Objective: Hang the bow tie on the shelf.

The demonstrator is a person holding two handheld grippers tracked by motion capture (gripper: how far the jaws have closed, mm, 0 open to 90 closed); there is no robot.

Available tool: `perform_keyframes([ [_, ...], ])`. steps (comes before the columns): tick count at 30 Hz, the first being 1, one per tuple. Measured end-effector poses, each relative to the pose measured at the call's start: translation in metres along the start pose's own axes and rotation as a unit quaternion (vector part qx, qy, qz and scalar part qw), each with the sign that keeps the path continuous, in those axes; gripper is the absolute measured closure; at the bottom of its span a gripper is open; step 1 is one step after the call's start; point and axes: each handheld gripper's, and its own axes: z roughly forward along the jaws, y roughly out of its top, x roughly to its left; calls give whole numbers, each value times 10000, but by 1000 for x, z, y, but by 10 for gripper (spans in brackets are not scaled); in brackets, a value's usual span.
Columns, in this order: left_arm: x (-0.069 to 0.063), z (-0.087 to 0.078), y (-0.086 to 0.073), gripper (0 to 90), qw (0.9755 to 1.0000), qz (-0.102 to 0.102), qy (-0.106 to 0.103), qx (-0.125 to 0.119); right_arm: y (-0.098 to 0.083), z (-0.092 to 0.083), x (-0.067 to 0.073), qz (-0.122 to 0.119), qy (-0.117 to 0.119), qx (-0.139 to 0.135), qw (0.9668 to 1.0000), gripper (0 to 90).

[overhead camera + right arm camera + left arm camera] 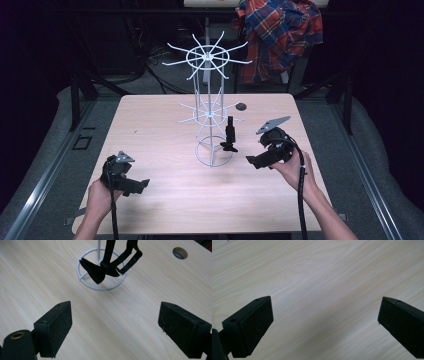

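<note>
A: High view first: where's the black bow tie [229, 145]?

B: Hanging on the wire rack [209, 112], low on its right side, mid-table [150, 200]. The right claw [254, 161] sits just right of it, jaws apart, nothing between them.

A: And the left claw [141, 184]?

B: Near-left, jaws apart, idle. I'd judge the tie is hung; next, the right claw backs away clear.
</note>
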Motion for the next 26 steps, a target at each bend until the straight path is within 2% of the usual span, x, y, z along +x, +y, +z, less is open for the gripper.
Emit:
perform_keyframes([
  [6, 0, 0, 0, 2, 10000, -7, -21, 9, -15, 5, 1, -62, 17, 208, 9998, 99],
  [11, -1, 1, 0, 2, 10000, -2, 10, 10, -33, 12, 3, -117, -1, 523, 9986, 87],
  [20, -2, 1, 0, 2, 10000, 42, -18, 28, -64, 29, -3, 150, 116, 912, 9957, 62],
  [23, -2, 0, 0, 1, 10000, 40, -13, 3, -71, 29, -1, 62, -47, 740, 9972, 99],
  [26, -2, 0, 0, 1, 10000, 45, -17, 17, -72, 31, -1, 119, 21, 755, 9971, 85],
])
